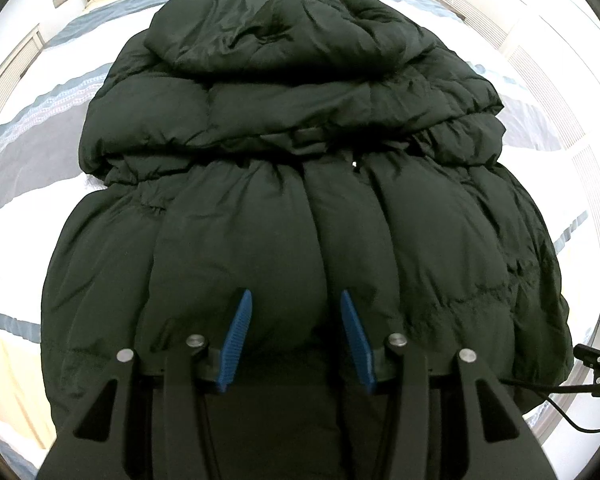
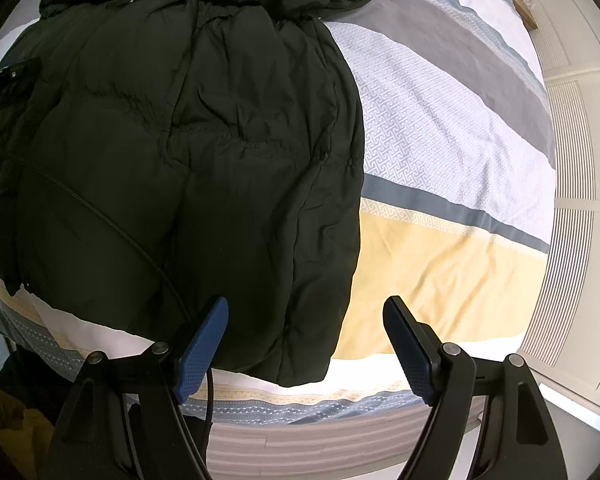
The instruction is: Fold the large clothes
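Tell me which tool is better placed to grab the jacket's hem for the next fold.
Probably the left tool: a bulge of the jacket sits between its fingers. The right tool hangs wide open over the corner.

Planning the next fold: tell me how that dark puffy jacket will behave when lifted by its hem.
The jacket will likely flop and drape, since its hem corner already hangs limp over the bed edge. Its puffed quilted panels suggest it is light for its bulk and may spring back. The smooth, slightly shiny shell could slip.
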### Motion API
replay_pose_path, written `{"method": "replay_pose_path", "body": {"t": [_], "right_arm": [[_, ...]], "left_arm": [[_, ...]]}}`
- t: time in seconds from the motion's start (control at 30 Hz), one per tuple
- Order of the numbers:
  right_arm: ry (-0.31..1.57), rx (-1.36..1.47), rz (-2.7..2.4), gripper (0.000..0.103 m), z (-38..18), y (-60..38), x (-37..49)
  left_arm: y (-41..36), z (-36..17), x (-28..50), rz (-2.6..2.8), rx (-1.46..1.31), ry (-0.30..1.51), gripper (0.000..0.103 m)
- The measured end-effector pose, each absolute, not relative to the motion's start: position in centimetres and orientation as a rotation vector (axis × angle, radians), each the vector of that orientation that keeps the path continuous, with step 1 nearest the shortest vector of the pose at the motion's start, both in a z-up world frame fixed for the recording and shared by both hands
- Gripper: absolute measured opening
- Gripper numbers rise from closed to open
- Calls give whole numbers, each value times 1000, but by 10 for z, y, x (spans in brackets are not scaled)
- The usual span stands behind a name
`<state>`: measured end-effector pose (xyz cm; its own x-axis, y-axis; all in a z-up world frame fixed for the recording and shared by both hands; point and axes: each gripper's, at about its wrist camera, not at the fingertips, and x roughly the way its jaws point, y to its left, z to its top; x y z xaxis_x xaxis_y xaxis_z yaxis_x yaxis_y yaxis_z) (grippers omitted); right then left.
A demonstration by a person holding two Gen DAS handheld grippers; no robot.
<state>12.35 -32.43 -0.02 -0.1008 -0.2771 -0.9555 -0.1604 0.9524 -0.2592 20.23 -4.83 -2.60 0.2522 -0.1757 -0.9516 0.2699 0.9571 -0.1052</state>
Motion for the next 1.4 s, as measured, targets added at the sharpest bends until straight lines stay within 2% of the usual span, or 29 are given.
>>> {"method": "replay_pose_path", "body": {"t": [0.7,1.4], "right_arm": [[1654,-382,-120,79,16,-307,137],[1585,-429,-135,81,49,-297,148]], "left_arm": [[-53,-1,185,-230,197,1331,52],[-56,27,154,-301,240,1358,54]]}}
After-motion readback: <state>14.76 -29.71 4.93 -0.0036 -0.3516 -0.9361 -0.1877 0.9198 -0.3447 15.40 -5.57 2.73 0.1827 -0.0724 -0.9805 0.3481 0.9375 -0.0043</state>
